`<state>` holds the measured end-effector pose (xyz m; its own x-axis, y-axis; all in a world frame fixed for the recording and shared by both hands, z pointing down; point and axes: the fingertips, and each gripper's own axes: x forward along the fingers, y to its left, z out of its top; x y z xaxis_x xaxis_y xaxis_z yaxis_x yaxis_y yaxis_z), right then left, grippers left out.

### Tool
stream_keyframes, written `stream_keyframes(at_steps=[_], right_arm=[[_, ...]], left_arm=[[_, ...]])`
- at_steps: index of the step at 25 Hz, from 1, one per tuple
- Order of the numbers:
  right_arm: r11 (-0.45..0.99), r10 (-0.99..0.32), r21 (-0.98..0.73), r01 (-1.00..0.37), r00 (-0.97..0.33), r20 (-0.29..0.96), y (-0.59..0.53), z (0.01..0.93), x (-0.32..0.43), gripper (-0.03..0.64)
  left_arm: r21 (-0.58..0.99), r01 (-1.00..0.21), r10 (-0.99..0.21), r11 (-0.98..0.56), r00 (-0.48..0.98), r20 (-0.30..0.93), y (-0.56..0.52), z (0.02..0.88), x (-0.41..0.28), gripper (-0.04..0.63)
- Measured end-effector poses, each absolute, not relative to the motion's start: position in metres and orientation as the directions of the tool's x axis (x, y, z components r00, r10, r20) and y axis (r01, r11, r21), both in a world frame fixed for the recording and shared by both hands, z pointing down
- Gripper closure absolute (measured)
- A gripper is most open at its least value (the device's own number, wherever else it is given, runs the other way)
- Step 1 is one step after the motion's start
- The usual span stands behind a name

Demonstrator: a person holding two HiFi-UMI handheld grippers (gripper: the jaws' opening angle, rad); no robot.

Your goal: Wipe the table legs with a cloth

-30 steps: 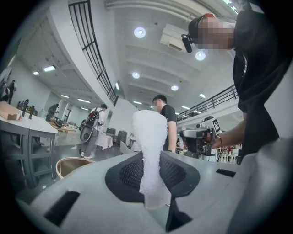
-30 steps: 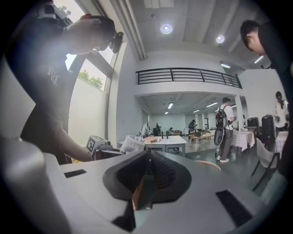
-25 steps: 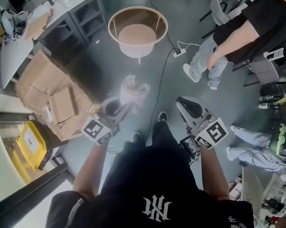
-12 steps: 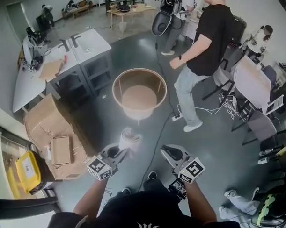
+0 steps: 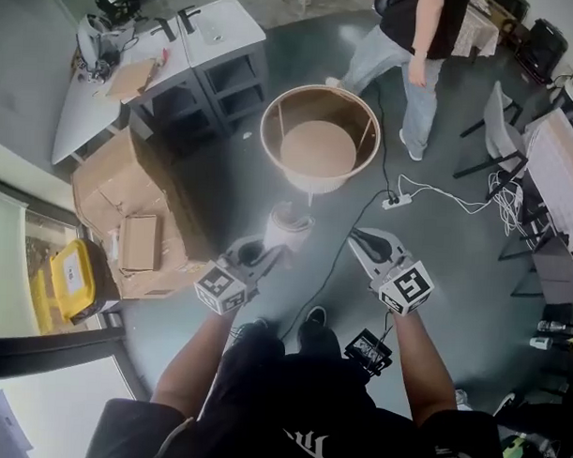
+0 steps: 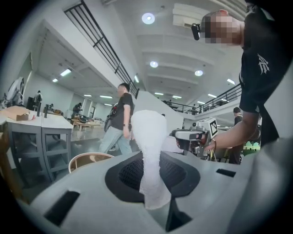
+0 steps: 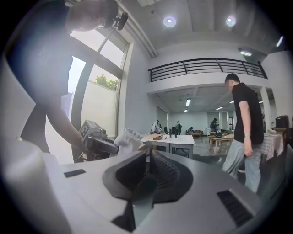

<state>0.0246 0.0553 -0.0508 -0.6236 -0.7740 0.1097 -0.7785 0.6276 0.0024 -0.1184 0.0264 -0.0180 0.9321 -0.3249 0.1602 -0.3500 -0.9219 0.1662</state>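
Subject of work: the round table, standing on the floor ahead of the operator, with thin legs visible inside its rim.

Left gripper: jaws closed on the white cloth. The left gripper view shows the cloth pinched at its lower end and standing up in a loose column between the jaws. The cloth is on the operator's side of the table, near its rim but clear of it.

Right gripper: jaws fully together, nothing between them. It is on the same side of the table, level with the left gripper and a little further from the rim.

Change noted: compared with a second ago, both grippers and the cloth have closed on the table. The gap between cloth and rim has shrunk from well apart to near. The grip on the cloth is unchanged.

Assessment: this is the approach stage, and no leg has been wiped yet. The cloth is high relative to the legs, so the next move likely calls for lowering the left gripper beside a leg. The loose upper cloth may flop before contact.

Also present: flattened cardboard to the table's left, and a bystander beyond the table.
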Motion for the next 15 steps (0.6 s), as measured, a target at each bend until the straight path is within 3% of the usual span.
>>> stream_keyframes(at_steps=[10, 13, 15], right_arm=[[0.625, -0.767, 0.008, -0.78, -0.613, 0.189, -0.039, 0.011, 0.03, 0.601], [0.605, -0.776, -0.007, -0.796, -0.592, 0.217, -0.079, 0.028, 0.03, 0.541], [0.599, -0.775, -0.015, -0.8, -0.585, 0.24, -0.102, 0.041, 0.03, 0.541]], left_arm=[[0.257, -0.341, -0.294, -0.904, 0.934, 0.204, -0.053, 0.061, -0.12, 0.516], [0.283, -0.32, -0.269, -0.904, 0.941, 0.207, -0.084, 0.086, -0.123, 0.516], [0.303, -0.312, -0.258, -0.9, 0.944, 0.205, -0.107, 0.102, -0.121, 0.517]])
